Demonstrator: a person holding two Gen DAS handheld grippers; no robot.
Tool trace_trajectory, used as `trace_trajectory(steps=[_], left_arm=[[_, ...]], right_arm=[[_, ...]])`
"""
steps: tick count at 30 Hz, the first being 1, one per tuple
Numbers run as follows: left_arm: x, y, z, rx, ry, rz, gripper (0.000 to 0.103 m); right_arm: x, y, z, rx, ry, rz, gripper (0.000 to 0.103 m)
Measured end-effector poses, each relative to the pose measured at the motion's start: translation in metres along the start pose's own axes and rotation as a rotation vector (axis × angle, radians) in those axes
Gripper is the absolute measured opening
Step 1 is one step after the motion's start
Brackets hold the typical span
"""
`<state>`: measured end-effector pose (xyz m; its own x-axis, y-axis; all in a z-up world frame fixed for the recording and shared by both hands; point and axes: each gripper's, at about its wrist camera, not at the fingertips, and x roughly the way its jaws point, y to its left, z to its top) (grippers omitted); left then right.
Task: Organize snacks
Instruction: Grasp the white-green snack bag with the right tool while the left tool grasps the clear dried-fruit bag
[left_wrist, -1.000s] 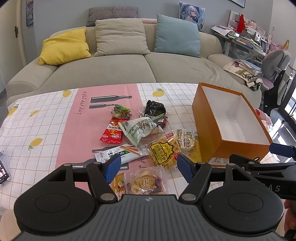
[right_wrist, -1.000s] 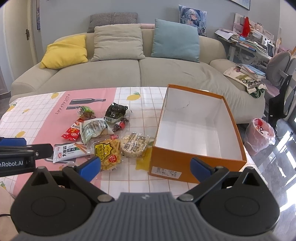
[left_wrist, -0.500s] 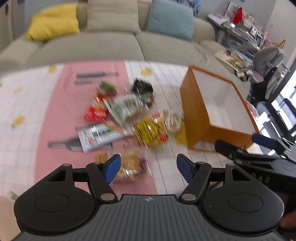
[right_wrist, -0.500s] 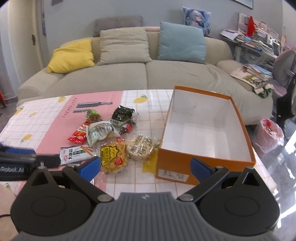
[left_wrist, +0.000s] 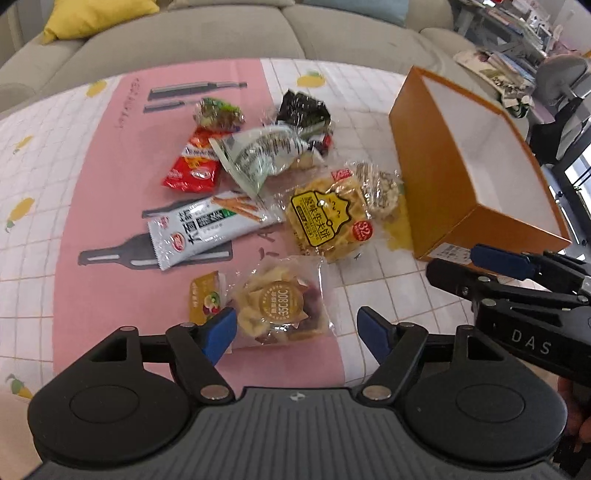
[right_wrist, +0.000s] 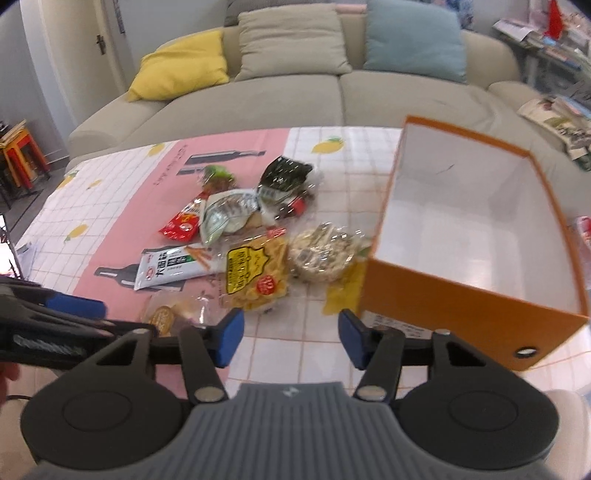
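Note:
Several snack packets lie in a loose heap on the tablecloth. Among them are a clear bag of chips with a gold label, a yellow cracker pack, a white stick-snack pack and a red packet. An empty orange box stands open to their right. My left gripper hangs just above the chip bag, its jaws opening, nothing pressed between them. My right gripper hovers over bare cloth before the box, jaws closing on nothing.
A beige sofa with yellow, beige and blue cushions runs along the table's far side. A cluttered desk and a grey chair stand at the right. Red and yellow stools sit at the far left.
Both grippers have sunk and tipped down toward the table, so the snacks look larger. The left gripper's jaws stand slightly wider. The right gripper's jaws have narrowed markedly.

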<state>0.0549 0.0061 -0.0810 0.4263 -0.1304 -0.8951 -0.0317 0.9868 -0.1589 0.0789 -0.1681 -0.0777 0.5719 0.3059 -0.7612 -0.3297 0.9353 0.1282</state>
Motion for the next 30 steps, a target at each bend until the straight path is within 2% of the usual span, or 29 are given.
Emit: trace_trajectory(steps=[10,17,21,26,30], left_arm=[[0.040,-0.002,0.006,0.027,0.082,0.067,0.088],[0.053,0.003,0.014,0.028,0.086,0.050,0.097],[0.063,0.005,0.015,0.026,0.088,0.052,0.099],[0.067,0.005,0.017,0.066,0.063,0.050,0.097],[0.067,0.007,0.017,0.092,0.039,0.066,0.088]], right_arm=[[0.036,-0.005,0.014,0.001,0.027,0.082,0.050],[0.057,-0.001,0.021,0.008,0.047,0.091,0.050],[0.070,0.003,0.025,0.000,0.061,0.095,0.050],[0.079,0.007,0.029,-0.011,0.074,0.100,0.051],[0.083,0.012,0.034,-0.027,0.070,0.103,0.052]])
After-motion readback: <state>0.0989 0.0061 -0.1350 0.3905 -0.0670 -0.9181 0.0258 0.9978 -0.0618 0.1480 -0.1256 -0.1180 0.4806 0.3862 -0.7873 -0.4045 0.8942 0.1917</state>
